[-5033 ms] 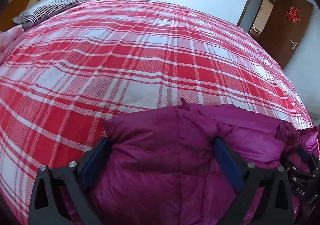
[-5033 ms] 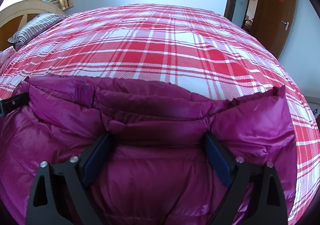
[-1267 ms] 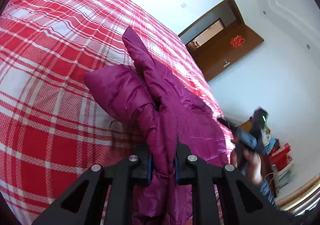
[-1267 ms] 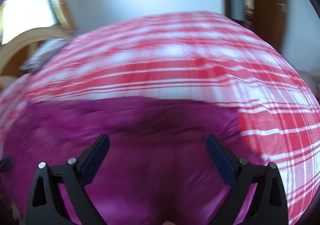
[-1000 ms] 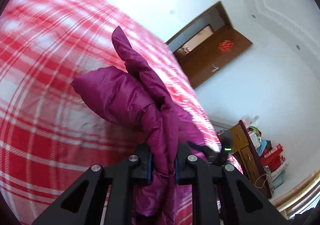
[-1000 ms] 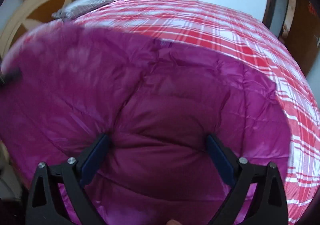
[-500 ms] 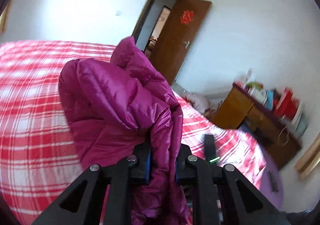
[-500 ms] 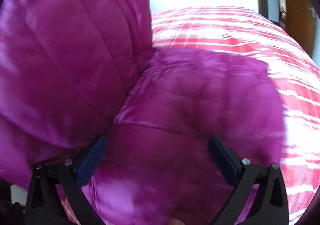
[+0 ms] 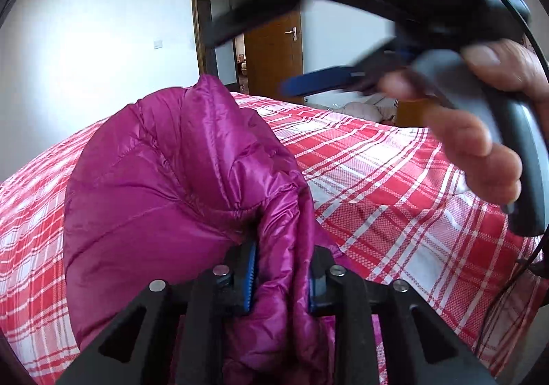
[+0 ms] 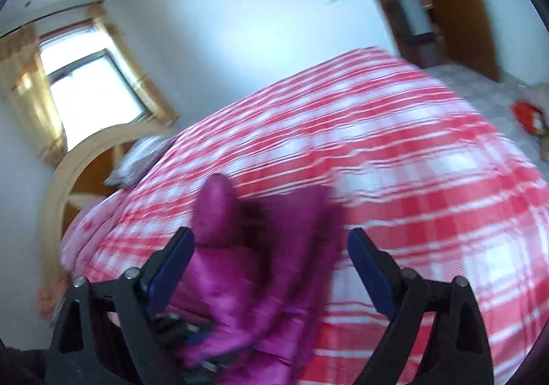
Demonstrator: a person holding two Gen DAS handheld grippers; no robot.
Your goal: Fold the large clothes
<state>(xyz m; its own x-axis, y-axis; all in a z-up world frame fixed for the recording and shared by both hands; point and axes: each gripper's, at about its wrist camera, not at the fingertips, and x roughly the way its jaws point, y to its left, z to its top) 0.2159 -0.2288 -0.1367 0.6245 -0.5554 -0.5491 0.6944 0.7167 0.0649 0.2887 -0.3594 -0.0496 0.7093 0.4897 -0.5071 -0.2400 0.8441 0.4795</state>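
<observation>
1. The left gripper has a bunched fold of the magenta down jacket between its blue pads, and its jaws are easing apart; the fabric fills the gap and touches both pads, so I would call it held, though loosely.

2. The jacket rises straight out of that gripper in a puffy heap, its top curling over and away, with the rest sagging below the jaws toward the red plaid bedspread.

3. The right gripper has nothing in it, its jaws wide and starting to close. It hangs above the jacket, which lies just under and between its fingers without touching them, as far as the blur allows.

4. From the left view that right gripper passes high and close, gripped in the person's hand, well clear of the cloth.

5. My reading: the fold is unfinished. The jacket is gathered and lifted, not lying flat; it needs laying down, smoothing and at least one more fold.
</observation>
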